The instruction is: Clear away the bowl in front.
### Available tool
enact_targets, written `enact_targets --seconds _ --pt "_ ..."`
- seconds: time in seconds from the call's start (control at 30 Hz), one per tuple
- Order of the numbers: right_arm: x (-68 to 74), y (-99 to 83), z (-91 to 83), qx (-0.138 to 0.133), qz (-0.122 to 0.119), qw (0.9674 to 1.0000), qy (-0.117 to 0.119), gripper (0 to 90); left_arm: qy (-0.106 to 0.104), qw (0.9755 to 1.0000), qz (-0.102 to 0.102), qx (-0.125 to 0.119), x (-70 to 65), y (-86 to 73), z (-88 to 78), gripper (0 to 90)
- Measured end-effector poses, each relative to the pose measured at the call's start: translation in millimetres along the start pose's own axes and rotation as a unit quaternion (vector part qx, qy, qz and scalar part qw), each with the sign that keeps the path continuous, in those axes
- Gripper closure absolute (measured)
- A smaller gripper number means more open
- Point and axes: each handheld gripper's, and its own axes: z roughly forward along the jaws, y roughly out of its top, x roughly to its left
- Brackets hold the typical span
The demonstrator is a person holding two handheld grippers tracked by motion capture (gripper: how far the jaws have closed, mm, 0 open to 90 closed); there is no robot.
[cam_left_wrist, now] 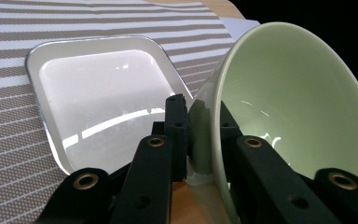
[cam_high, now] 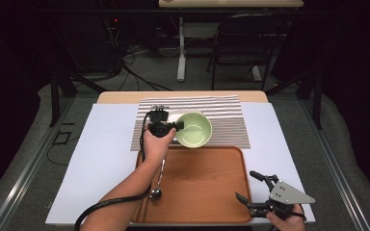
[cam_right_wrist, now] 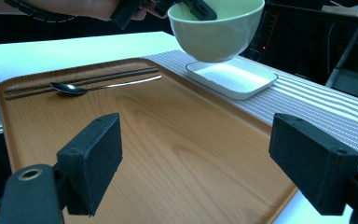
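Fingers [cam_left_wrist: 175,135] clamp plain bowl [cam_left_wrist: 289,107] rim.

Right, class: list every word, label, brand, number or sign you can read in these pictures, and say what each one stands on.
None: no readable text in these pictures.
Bowl: plain green, no mark.
Dish: plain white, no mark.
Tray: wood grain, no label.
Mat: stripes, no words.
Spoon: no stamp to be seen.
Left gripper and right gripper: black jaws, no lettering.

Pale green bowl [cam_high: 193,129], tilted, held by its rim above the white dish [cam_right_wrist: 232,77].
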Motion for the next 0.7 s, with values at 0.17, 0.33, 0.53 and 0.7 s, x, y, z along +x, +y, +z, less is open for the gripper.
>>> enact_targets --seconds 0.17,0.33,0.53,0.7 --pt "2.5 1.0 -0.3 -0.003 -0.009 0.9999 0.011 16.7 -0.008 0.9998 0.013 0.015 -10.0 -8.9 4.6 81.3" --pt "3.5 1.3 0.1 0.000 -0.018 0.9998 0.010 16.3 -0.024 0.9992 0.015 0.028 -19.2 -17.9 9.8 81.3" --pt "3.6 1.4 0.1 0.000 -0.019 0.9998 0.010 16.1 -0.038 0.9980 0.024 0.044 -29.6 -27.3 14.9 81.3" --pt "4.9 1.8 0.5 0.000 -0.022 0.9997 0.013 15.9 -0.052 0.9966 0.025 0.059 -38.5 -37.1 20.2 81.3"
